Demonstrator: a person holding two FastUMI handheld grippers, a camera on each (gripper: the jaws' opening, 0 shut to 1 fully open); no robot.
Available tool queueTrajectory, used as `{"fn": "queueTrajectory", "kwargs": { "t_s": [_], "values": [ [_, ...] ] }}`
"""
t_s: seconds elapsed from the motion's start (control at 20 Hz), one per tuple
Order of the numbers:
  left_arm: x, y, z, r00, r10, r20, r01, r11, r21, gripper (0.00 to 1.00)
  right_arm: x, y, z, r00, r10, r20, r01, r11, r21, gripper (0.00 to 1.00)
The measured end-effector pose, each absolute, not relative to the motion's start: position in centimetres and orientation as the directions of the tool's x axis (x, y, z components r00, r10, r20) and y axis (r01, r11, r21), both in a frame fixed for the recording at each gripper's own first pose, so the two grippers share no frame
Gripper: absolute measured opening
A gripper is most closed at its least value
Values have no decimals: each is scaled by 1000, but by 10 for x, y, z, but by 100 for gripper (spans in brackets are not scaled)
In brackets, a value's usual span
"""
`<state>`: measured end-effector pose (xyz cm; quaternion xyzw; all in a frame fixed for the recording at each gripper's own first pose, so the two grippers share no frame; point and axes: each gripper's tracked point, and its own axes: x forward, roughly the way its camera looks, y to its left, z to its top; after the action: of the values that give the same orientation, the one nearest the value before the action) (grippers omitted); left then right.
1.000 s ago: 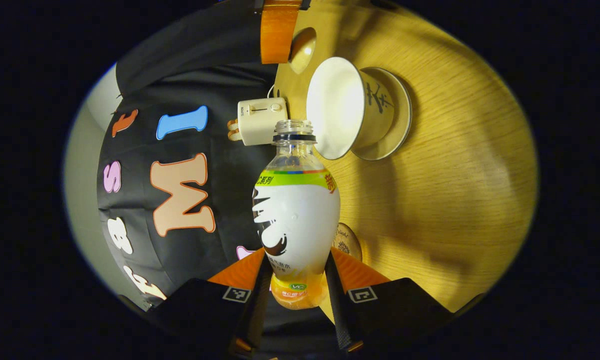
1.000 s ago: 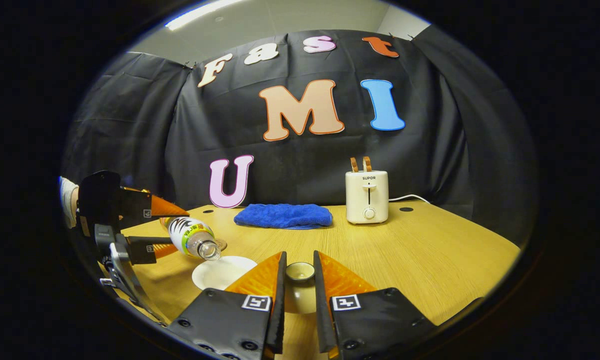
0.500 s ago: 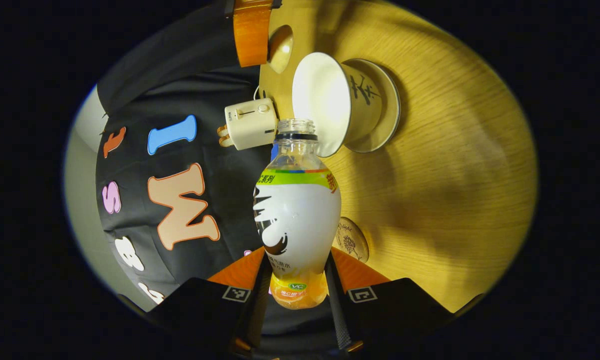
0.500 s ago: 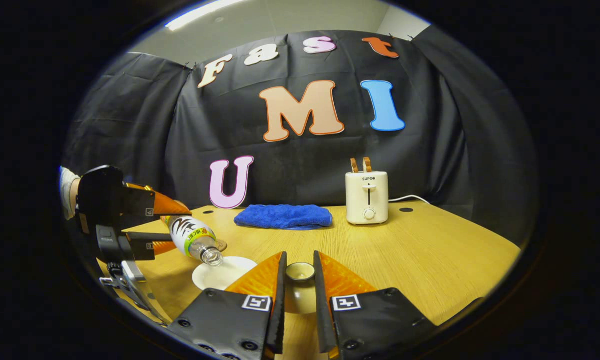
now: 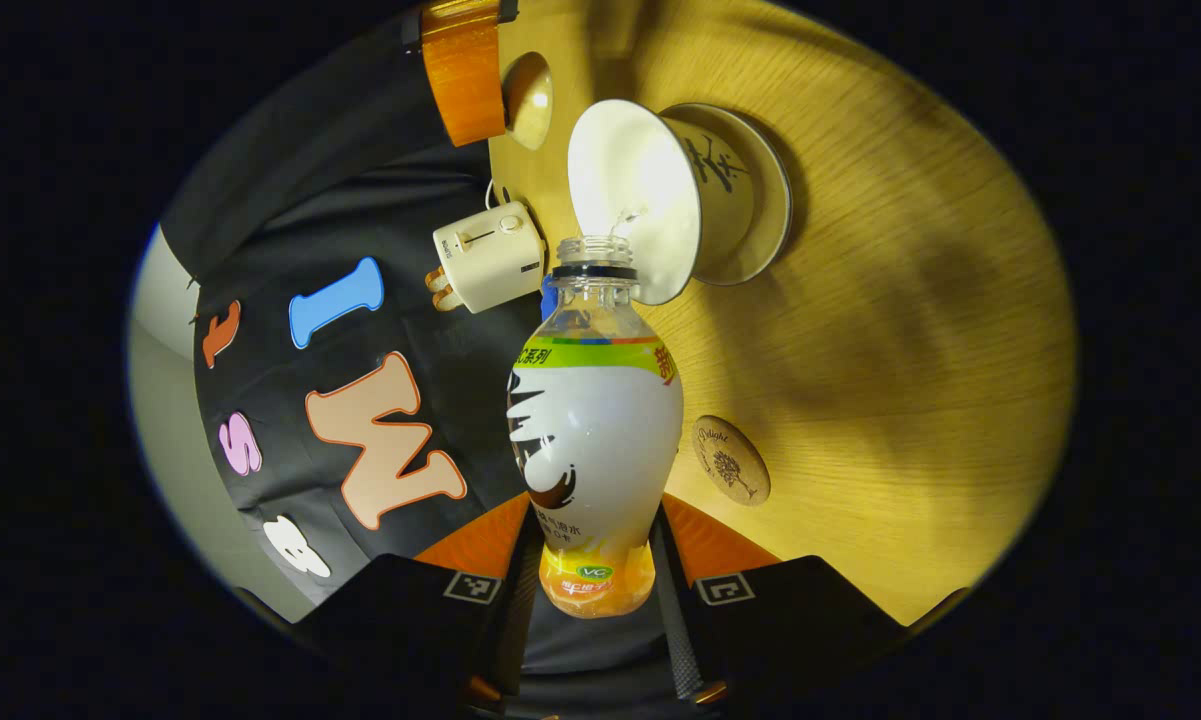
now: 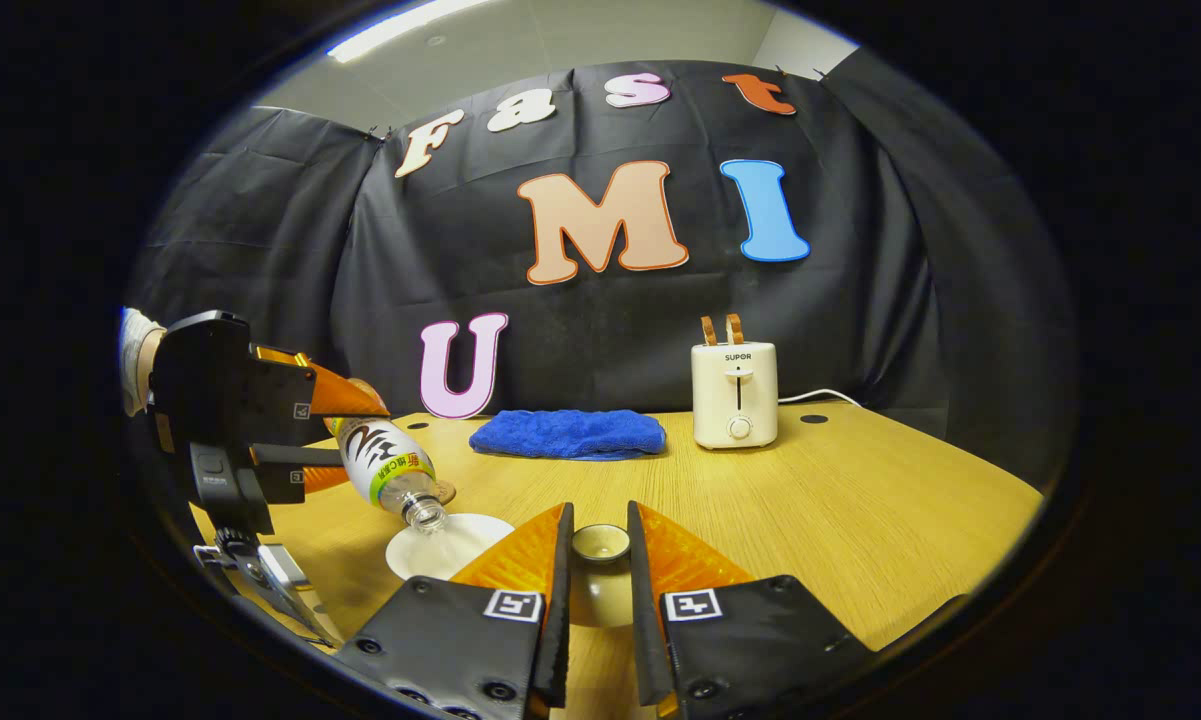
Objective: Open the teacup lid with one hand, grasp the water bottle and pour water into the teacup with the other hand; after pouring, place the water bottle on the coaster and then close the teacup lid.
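- The left hand-held gripper (image 5: 590, 560) clamps the lower body of the water bottle (image 5: 594, 440) between its 2 fingers, both pressing on the bottle's sides.
- The bottle has no cap and is tipped over; its open mouth sits straight ahead of this gripper, over the white bowl of the teacup (image 5: 632, 195).
- A thin trickle of water shows at the bottle's mouth, against the inside of the cup.
- The teacup stands on its saucer (image 5: 772, 200) on the wooden counter (image 5: 890, 330), ahead of the left gripper and just beyond the bottle's mouth.
- A round wooden coaster (image 5: 730, 460) lies on the counter just beside the bottle's body, nearer the left gripper than the cup and apart from it.
- The right hand-held gripper (image 6: 596, 560) is closed on the teacup lid (image 6: 600, 545), with the lid's knob caught between the 2 fingers.
- In the right gripper view, the left gripper (image 6: 260, 425) and its tilted bottle (image 6: 388, 470) are off to its left, with the bottle's mouth over the cup (image 6: 440, 545).
- A person's sleeve (image 6: 135, 350) shows behind that far gripper.
- Farther ahead of the right gripper, a folded blue towel (image 6: 568, 433) and a cream toaster (image 6: 734, 393) stand near the counter's back edge, the toaster to the right of the towel.
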<state>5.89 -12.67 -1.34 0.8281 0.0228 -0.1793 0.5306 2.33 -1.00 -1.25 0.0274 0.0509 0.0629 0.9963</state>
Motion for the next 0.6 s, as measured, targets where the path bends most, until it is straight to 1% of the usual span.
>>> {"fn": "queueTrajectory", "kwargs": {
  "t_s": [0.05,0.1,0.2,0.35,0.4,0.45,0.5,0.6],
  "values": [
    [60,-127,-12,936,-151,-319,222,-449,866,55,24,-10,-13,987,129,-97,-123,991,61,30],
    [60,-127,-10,938,-151,-312,212,-463,861,55,24,-9,-13,987,129,-98,-123,990,63,28],
    [59,-128,-9,941,-156,-302,194,-483,854,58,24,-11,-12,987,127,-97,-121,990,70,30],
    [59,-129,-5,942,-158,-296,179,-510,841,55,23,-11,-12,988,125,-95,-119,990,73,30],
    [60,-127,-4,943,-149,-299,181,-523,833,57,23,-11,-12,987,126,-95,-119,990,72,30],
    [61,-126,-1,944,-144,-298,179,-538,824,55,24,-11,-12,987,126,-95,-120,990,71,30],
    [62,-126,1,944,-139,-298,176,-550,816,55,23,-11,-12,987,128,-95,-121,990,71,28],
    [64,-124,2,948,-124,-294,175,-569,803,55,24,-12,-12,987,128,-94,-120,989,80,30]
  ]
}}
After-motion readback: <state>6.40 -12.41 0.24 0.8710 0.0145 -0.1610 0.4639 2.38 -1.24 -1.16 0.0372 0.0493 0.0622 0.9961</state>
